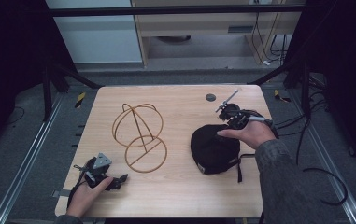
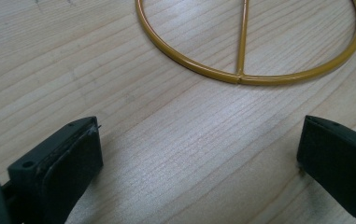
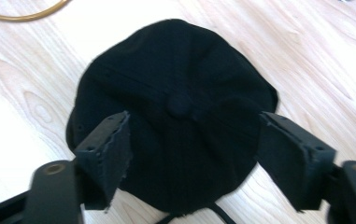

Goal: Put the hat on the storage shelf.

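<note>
Item: black cap (image 3: 175,116), fabric, crown up w/ top button; on the surface (image 1: 180,196), right of centre, strap trailing at its near edge.
Right tongs (image 3: 192,154): jaws spread wide, empty, poised over the crown, one each side of it.
Left tongs (image 2: 196,154): near-left corner, jaws apart, empty, low over bare wood.
Wire stand (image 1: 138,135), gold: centre-left, ring base flat, hoops upright.
Handling (est.): cap light, soft, collapses under pinch, not fragile. Best hold: bunch crown fabric nr button, or stiffer rim.

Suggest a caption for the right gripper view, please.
Open right gripper poised over a black cap on the wooden table.
</note>
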Motion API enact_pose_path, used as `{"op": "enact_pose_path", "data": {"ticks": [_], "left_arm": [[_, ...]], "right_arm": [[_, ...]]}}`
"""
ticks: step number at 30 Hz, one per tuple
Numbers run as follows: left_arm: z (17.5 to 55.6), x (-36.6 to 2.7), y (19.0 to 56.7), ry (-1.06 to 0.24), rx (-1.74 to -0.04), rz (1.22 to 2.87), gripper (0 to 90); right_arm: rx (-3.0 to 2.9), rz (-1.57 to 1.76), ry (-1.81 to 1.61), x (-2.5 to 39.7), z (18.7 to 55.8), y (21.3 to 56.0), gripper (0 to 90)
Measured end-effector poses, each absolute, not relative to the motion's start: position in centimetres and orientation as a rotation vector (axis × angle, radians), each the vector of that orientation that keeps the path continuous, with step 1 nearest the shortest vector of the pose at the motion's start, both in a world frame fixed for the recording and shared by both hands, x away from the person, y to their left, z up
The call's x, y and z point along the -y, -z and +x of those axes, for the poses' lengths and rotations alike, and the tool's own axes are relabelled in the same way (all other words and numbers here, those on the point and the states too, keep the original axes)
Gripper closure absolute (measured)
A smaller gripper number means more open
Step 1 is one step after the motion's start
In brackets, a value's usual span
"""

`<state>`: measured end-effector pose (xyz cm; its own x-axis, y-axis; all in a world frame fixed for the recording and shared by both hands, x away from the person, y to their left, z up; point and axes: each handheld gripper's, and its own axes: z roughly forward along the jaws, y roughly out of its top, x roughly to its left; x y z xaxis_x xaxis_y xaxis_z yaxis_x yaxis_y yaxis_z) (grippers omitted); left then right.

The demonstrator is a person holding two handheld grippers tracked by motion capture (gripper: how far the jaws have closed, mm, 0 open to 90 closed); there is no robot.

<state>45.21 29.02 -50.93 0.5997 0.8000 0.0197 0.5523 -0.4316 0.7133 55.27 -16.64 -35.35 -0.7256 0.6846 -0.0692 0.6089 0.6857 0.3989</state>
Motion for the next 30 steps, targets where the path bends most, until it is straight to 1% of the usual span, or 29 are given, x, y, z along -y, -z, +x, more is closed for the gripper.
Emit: {"op": "enact_pose_path", "data": {"ticks": [2,4,5,11,12,15,21,23,27,30], "left_arm": [[45.2,-29.0,50.9,-0.471,-1.063,2.149,0.0],[45.2,-29.0,50.9,-0.472,-1.065,2.149,0.0],[45.2,-29.0,50.9,-0.472,-1.065,2.149,0.0],[45.2,-29.0,50.9,-0.471,-1.064,2.149,0.0],[45.2,-29.0,50.9,-0.472,-1.065,2.149,0.0],[45.2,-29.0,50.9,-0.471,-1.063,2.152,0.0],[45.2,-29.0,50.9,-0.471,-1.063,2.151,0.0],[45.2,-29.0,50.9,-0.471,-1.062,2.152,0.0],[45.2,-29.0,50.9,-0.471,-1.064,2.149,0.0],[45.2,-29.0,50.9,-0.471,-1.061,2.152,0.0]], "right_arm": [[-2.696,1.034,-0.522,16.4,55.4,35.5,28.1],[-2.735,1.025,-0.51,15.9,56.0,36.0,31.2],[-2.735,1.025,-0.51,15.9,56.0,36.0,31.2],[-2.76,1.051,-0.457,15.4,56.9,36.7,28.9],[-2.766,1.062,-0.463,15.2,57.1,37.0,26.2],[-2.782,1.06,-0.459,14.8,57.3,37.3,26.6],[-2.801,1.058,-0.401,14.1,57.8,38.3,32.6],[-2.807,1.049,-0.398,14.1,57.9,38.4,33.3],[-2.83,1.041,-0.387,14.2,58.0,38.9,44.1],[-2.837,1.038,-0.374,14.3,58.0,39.1,54.0]]}}
